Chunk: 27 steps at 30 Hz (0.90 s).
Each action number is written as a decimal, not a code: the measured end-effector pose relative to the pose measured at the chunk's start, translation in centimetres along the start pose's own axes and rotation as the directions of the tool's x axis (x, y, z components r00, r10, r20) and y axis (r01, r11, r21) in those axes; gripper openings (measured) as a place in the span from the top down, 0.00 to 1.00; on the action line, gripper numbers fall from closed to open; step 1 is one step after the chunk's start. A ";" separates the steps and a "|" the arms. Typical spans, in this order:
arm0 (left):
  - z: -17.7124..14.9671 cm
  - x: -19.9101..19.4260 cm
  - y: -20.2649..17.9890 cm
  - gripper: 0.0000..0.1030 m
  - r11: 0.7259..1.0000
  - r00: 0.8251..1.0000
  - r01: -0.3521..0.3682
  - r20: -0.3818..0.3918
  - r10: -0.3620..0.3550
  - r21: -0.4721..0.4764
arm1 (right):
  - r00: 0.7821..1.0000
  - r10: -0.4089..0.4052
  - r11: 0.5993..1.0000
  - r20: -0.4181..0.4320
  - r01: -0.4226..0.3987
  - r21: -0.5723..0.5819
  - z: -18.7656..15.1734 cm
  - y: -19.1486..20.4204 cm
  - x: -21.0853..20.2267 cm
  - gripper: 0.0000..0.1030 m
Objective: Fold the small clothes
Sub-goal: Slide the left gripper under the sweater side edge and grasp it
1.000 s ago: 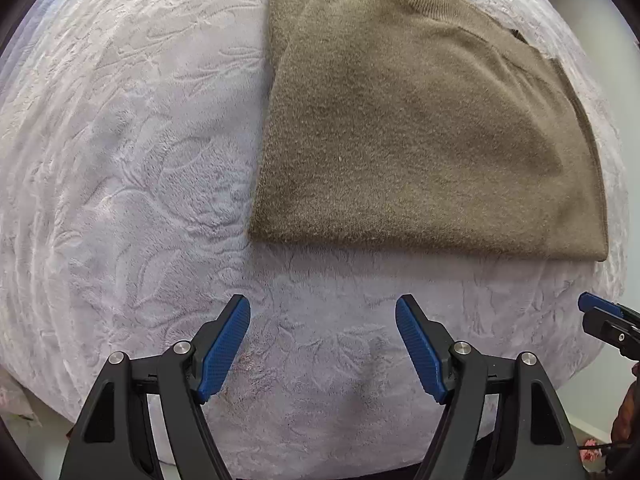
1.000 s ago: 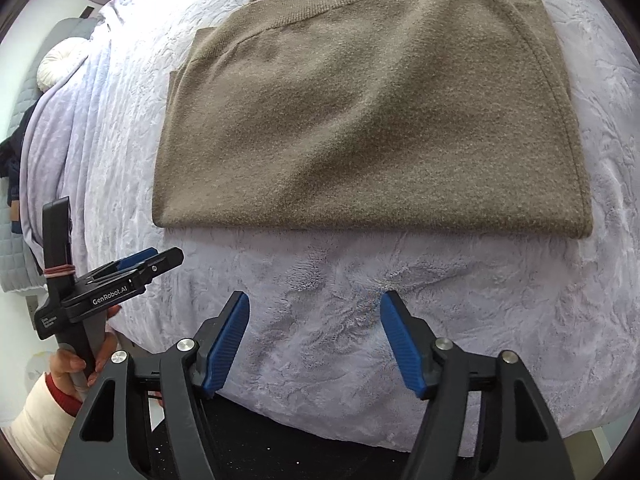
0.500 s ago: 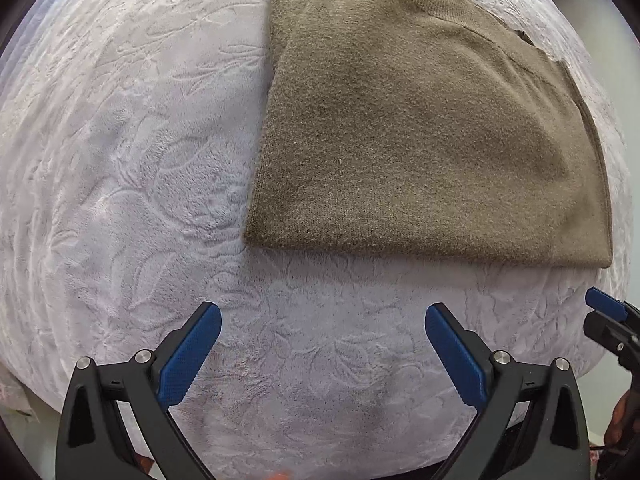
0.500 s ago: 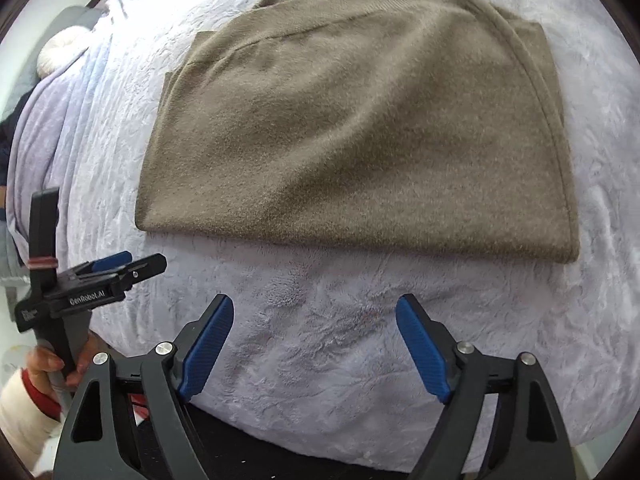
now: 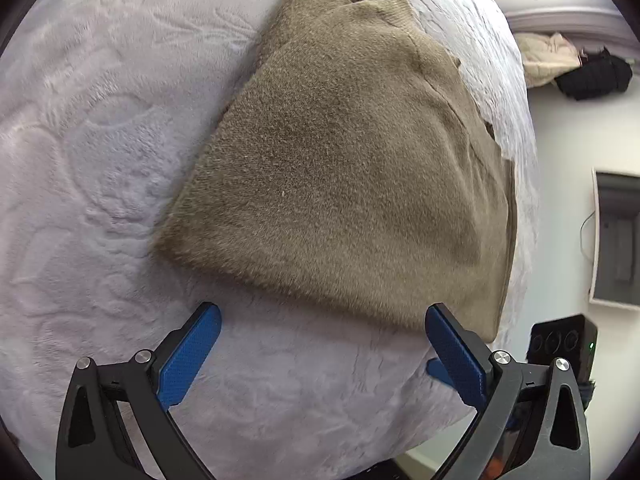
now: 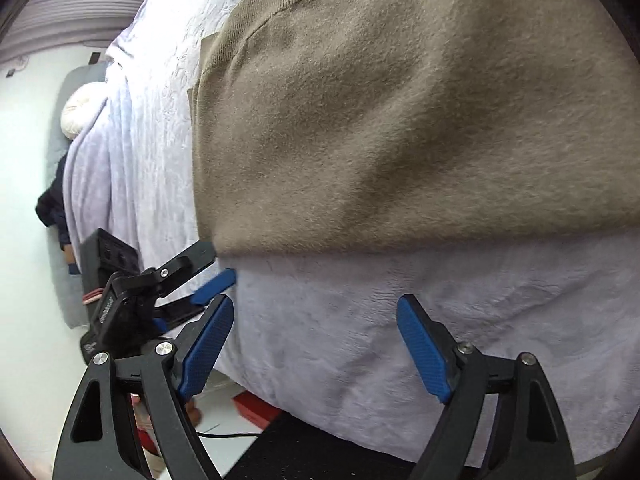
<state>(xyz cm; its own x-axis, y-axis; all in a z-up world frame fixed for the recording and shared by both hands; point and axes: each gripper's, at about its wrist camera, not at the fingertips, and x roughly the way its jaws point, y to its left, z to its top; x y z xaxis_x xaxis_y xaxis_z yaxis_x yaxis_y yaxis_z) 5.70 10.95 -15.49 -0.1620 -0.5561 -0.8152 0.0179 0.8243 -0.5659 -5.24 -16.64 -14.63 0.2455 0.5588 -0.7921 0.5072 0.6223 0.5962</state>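
while folded: sweater (image 5: 344, 184) on blanket (image 5: 100, 160)

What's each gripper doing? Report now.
Left gripper: open, empty, near the sweater edge.
Right gripper: open, empty, over the blanket.

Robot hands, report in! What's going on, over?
Left gripper open, empty. Right gripper open, empty. Sweater folded on blanket, untouched. Nothing in the way.

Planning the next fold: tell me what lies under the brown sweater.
The brown sweater lies flat on the lavender embossed blanket, which shows all around it. Its own folded-under layers peek out at the right edge; anything else beneath is covered.
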 end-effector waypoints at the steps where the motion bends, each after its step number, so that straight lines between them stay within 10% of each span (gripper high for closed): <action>1: 0.2 0.3 0.0 0.01 1.000 1.000 0.020 0.007 -0.020 -0.009 | 1.000 0.006 1.000 -0.002 -0.006 0.001 0.1 0.0 0.3 0.17; 10: 1.6 -1.1 -3.8 0.01 0.992 0.979 0.118 0.159 -0.123 0.045 | 1.000 0.012 1.000 -0.011 -0.012 0.026 -0.3 -1.3 1.0 0.17; 20: 2.9 2.6 -2.8 0.01 0.999 0.986 -0.034 0.163 0.028 0.038 | 1.000 -0.001 1.000 -0.019 0.002 0.019 -0.8 -2.8 0.2 0.17; 27: 3.5 2.0 -0.2 0.06 0.977 0.975 0.143 0.191 -0.112 -0.155 | 0.999 -0.008 1.000 -0.033 0.008 0.008 -0.7 -3.2 -0.2 0.17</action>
<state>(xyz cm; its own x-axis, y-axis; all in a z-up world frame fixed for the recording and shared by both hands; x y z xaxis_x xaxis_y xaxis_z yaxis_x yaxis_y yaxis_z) 8.83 9.31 -17.44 0.0288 -0.6550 -0.7551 -0.1589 0.7428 -0.6504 -7.46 -18.33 -16.26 0.2138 0.5717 -0.7921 0.5157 0.6227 0.5885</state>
